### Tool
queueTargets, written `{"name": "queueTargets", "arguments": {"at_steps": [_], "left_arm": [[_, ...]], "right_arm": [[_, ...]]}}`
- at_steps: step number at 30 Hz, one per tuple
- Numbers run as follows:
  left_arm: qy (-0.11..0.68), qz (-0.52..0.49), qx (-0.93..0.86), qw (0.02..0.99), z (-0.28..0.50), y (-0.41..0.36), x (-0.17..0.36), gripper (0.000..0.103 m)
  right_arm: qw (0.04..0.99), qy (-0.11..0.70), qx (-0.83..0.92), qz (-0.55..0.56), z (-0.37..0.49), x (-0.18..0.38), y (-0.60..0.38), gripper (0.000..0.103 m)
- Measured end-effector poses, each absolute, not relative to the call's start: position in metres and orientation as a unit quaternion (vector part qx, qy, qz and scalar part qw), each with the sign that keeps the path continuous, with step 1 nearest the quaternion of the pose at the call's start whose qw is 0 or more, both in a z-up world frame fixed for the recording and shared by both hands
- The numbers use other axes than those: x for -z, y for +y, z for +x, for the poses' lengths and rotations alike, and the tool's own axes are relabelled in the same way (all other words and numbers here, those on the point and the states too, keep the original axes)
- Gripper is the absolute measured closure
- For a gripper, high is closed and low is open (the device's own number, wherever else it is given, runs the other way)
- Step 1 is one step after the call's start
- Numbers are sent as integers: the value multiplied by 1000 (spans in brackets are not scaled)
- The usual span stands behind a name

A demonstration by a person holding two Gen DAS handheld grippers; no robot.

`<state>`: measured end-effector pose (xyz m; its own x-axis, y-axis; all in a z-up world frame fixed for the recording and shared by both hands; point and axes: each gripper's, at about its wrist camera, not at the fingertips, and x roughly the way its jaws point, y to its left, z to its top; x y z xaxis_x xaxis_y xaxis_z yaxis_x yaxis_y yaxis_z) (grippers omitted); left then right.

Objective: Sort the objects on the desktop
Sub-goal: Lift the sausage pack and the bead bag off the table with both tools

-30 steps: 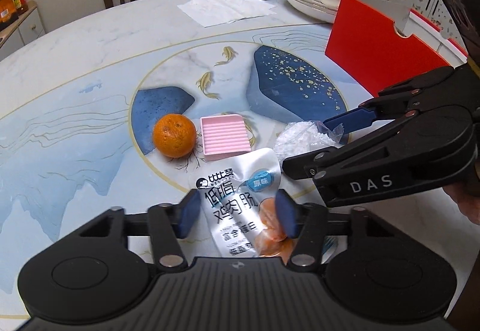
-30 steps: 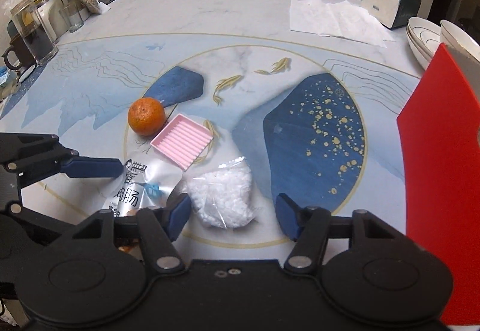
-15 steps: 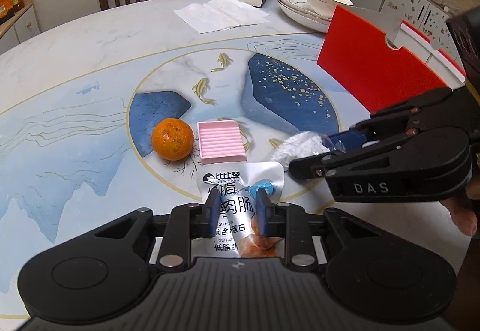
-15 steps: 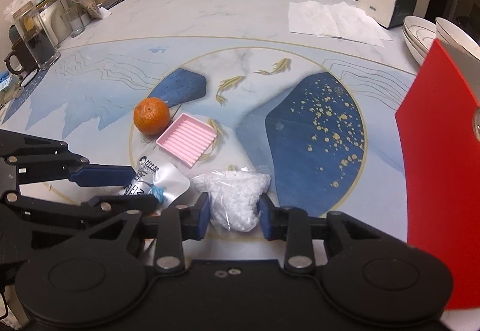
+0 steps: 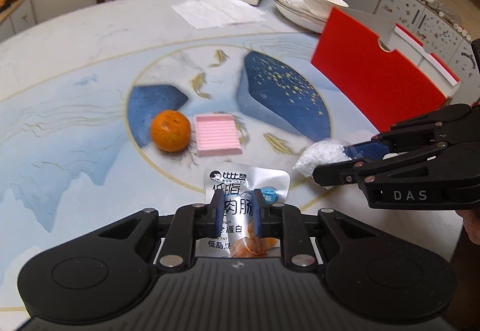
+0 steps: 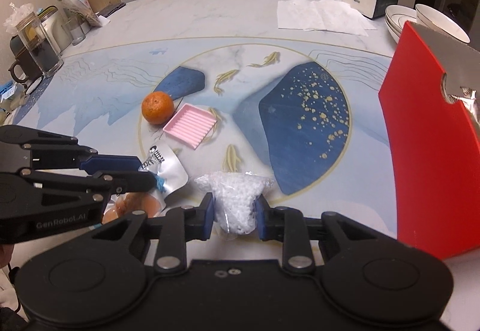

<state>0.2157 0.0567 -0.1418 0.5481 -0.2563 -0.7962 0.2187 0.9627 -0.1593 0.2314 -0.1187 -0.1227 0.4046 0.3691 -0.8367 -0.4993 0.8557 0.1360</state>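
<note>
Counter [image 5: 75, 67]: round, painted.
Red board [image 6: 432, 157]: upright, right of the pink tray [image 6: 190, 125].
Left tool [image 5: 236, 212]: just closed on the foil pouch [image 5: 240, 181], nearside of tray, long axis running away from the tool.
Right tool [image 6: 234, 215]: just closed on the bead bag [image 6: 237, 196], between tray and board.
Orange [image 5: 170, 134]: left of tray, nearer the left hand.

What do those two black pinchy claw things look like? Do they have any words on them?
Both are matte black plastic. The left gripper and right gripper each have dark blue pads on their fingertips, silver round bolts, two big round discs and a ribbed middle. Seen from the side, one says "DAS" in pale letters, the other "GenRoboAI". No cables or sleeves show.
</note>
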Motion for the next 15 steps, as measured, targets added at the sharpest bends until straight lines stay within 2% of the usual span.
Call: {"name": "queueTargets", "arguments": {"at_steps": [4, 6, 7, 8, 9, 10, 15], "left_arm": [[459, -22, 131, 879, 215, 55, 141, 85], [461, -26, 127, 878, 215, 56, 141, 81], [461, -26, 124, 878, 215, 56, 141, 70], [461, -26, 121, 879, 215, 56, 141, 44], [460, -27, 119, 879, 214, 56, 141, 30], [454, -31, 119, 882, 212, 57, 140, 24], [457, -17, 135, 879, 217, 49, 142, 24]], "right_arm": [[837, 477, -260, -65, 227, 120, -123, 77], [838, 477, -259, -63, 226, 119, -125, 77], [838, 477, -258, -62, 225, 119, -126, 77], [838, 477, -257, -61, 225, 119, -127, 77], [838, 478, -256, -60, 224, 119, -129, 77], [838, 478, -255, -59, 224, 119, -130, 77], [838, 481, -252, -58, 220, 120, -135, 77]]}}
